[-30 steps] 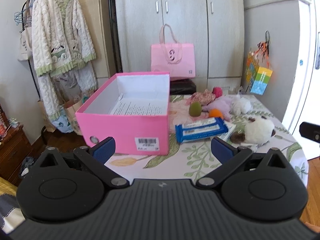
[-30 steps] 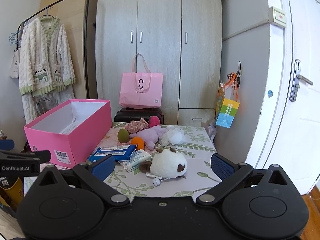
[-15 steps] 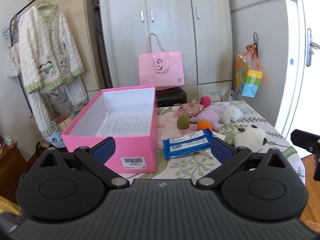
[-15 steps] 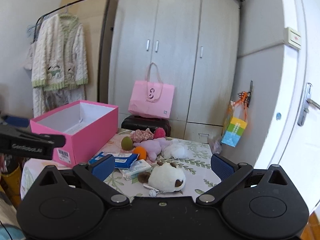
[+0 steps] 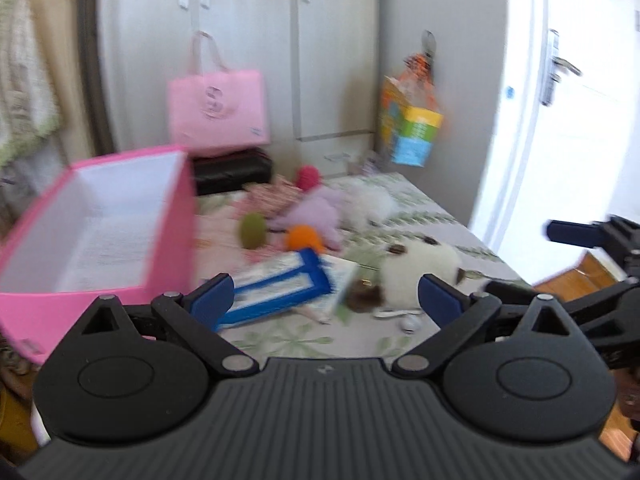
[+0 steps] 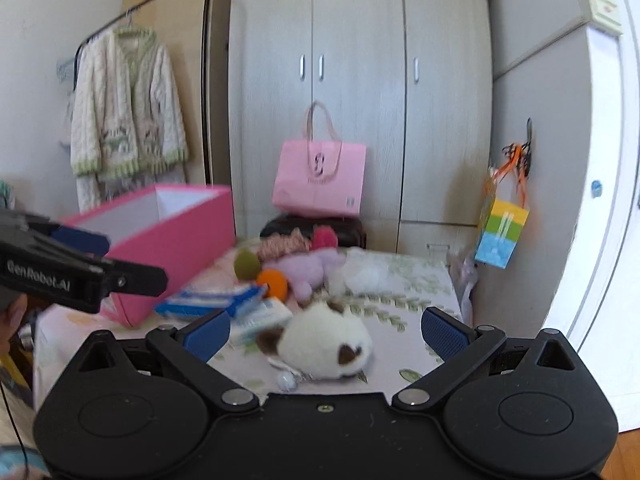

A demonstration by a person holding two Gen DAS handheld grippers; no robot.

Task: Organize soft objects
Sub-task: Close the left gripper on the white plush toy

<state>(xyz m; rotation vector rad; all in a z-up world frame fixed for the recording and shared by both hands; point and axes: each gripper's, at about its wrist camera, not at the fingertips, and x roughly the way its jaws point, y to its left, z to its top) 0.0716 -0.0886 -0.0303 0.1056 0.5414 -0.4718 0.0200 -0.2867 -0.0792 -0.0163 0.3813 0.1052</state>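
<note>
Both grippers over the table edge, tilted down, nothing held.
Left gripper (image 5: pixel 324 296) wide, jaws closing, empty; blue pack (image 5: pixel 276 284) just ahead, pink box (image 5: pixel 96 216) front-left. Right gripper (image 6: pixel 326 330) wide apart; white plush (image 6: pixel 326 344) btwn its fingers, untouched.

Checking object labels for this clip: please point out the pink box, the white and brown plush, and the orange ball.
pink box (image 6: pixel 176 248), right wrist view, outer side wall.
white and brown plush (image 6: pixel 324 340), right wrist view, white body.
orange ball (image 5: pixel 304 238), left wrist view, centre.
</note>
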